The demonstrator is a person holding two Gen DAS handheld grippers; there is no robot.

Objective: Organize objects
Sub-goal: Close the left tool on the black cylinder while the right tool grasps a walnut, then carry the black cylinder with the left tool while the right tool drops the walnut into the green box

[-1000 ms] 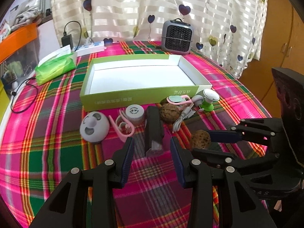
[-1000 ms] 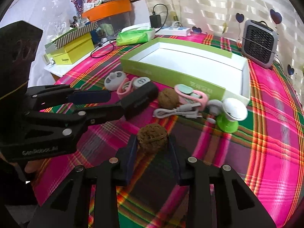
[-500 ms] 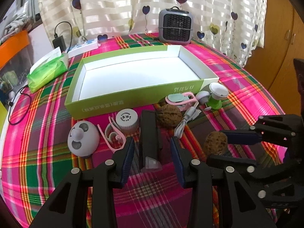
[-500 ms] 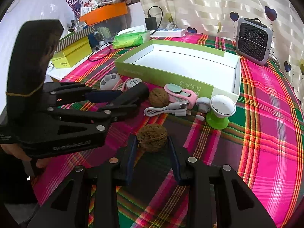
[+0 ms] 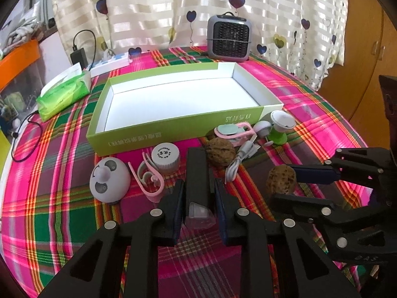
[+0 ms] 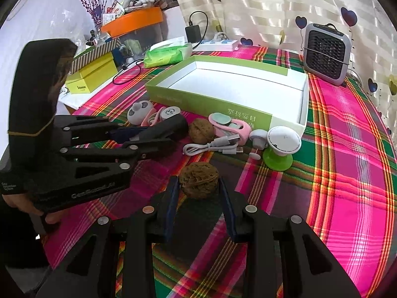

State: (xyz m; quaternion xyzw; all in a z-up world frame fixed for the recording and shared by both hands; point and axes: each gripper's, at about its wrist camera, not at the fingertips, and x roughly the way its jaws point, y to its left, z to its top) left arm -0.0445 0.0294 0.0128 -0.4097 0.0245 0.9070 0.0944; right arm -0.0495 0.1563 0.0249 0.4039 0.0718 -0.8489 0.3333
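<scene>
Two grasps are set: my left gripper (image 5: 198,196) fingers clench the black bar (image 5: 197,173), my right gripper (image 6: 198,193) fingers clench a walnut (image 6: 199,183), both just above the tabletop (image 6: 347,173). Next, I judge, carry them into the empty box (image 5: 148,139).

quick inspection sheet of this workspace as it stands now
surface: pink and green plaid tablecloth.
job's things: open green cardboard box, nothing inside; brown walnut; long black device; second walnut.
clutter: grey round gadget, pink clip, white jar lid, green-based white suction cup.
grippers: left hand-held gripper clamps the black device; right hand-held gripper clamps the walnut.
cables: white usb cable.
surroundings: grey mini heater, green tissue pack, heart-print curtain.
</scene>
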